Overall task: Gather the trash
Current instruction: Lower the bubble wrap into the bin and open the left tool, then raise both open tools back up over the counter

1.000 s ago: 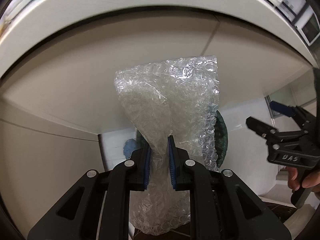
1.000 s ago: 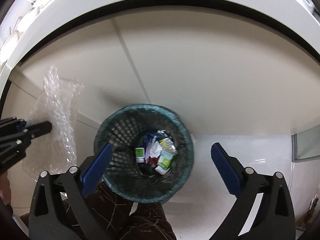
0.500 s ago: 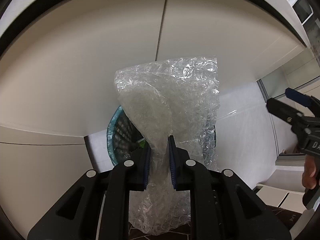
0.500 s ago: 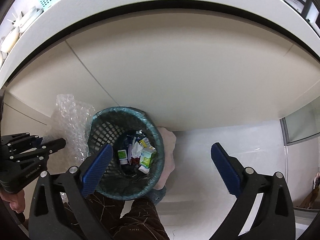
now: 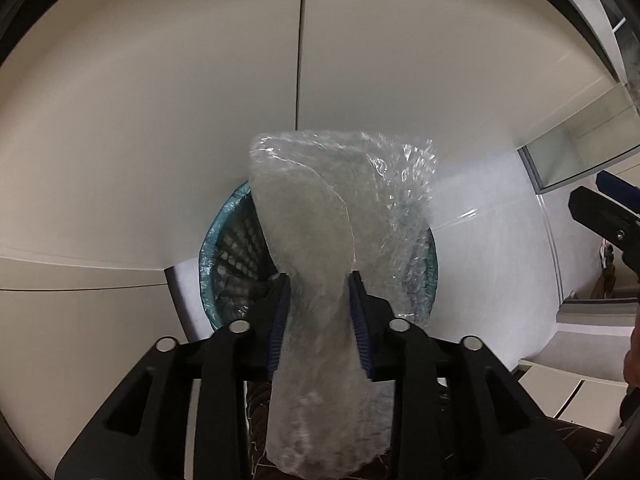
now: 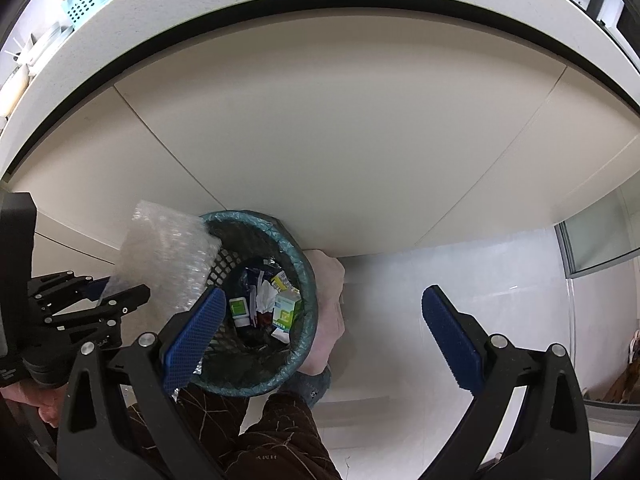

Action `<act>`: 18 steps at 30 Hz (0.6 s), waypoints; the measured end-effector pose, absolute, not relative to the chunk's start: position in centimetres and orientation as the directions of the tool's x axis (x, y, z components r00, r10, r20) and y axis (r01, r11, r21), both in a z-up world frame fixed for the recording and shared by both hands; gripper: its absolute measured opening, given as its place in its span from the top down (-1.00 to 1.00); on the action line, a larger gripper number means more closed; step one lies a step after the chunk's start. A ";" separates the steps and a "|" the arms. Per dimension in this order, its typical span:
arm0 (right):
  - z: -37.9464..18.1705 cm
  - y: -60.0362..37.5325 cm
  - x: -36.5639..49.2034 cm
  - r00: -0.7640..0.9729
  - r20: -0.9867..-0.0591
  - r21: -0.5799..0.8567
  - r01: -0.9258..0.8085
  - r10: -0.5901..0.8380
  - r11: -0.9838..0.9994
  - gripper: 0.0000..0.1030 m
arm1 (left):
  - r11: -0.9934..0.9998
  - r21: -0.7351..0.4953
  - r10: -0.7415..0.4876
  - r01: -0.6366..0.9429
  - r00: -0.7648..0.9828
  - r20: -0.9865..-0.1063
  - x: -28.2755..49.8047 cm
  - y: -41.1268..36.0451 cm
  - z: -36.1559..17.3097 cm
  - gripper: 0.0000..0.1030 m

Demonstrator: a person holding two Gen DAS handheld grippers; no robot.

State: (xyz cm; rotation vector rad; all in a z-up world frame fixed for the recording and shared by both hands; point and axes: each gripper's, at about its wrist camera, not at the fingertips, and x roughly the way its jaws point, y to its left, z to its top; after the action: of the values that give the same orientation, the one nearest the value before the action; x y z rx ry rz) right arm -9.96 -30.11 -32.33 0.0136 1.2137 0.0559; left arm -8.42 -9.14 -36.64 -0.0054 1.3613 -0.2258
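You are looking at bubble wrap [image 5: 320, 264] that is hiding most of the bin [image 5: 224, 256] behind it, its lower end blurring and running off the frame's bottom edge.

Bin [image 6: 256, 304] stands on the floor [image 6: 460, 264] against the cabinet front [image 6: 340, 140], under the bench [image 6: 280, 12] edge. Bubble wrap [image 5: 340, 248] hangs between the left claw [image 5: 320, 300] fingers, directly above the bin's left rim. Cartons [image 6: 286, 312] lie inside the bin; right claw [image 6: 320, 320] hovers to its right.
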 end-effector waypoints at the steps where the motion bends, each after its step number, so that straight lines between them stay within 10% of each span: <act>1: -32.3 -30.2 -9.9 0.347 -0.936 0.041 -0.034 0.050 0.999 -0.83 | 0.979 -0.133 -0.162 0.155 0.193 -0.968 -8.5 -9.0 -36.7 0.26; 11: -32.7 -30.3 -9.7 0.344 -0.937 0.052 -0.029 0.059 0.998 -0.83 | 0.986 -0.075 -0.110 0.151 0.237 -0.965 -9.0 -7.4 -35.2 -0.69; 18: -28.9 -30.0 -9.2 0.412 -0.909 0.045 -0.039 0.057 0.998 -0.84 | 0.990 -0.078 -0.112 0.116 0.332 -0.937 -9.3 -6.5 -29.2 -0.88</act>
State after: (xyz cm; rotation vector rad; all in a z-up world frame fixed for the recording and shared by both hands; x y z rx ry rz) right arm -9.17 -30.00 -28.87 0.0177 1.1447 0.0603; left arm -9.34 -6.47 -29.16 0.0033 1.2237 -0.1492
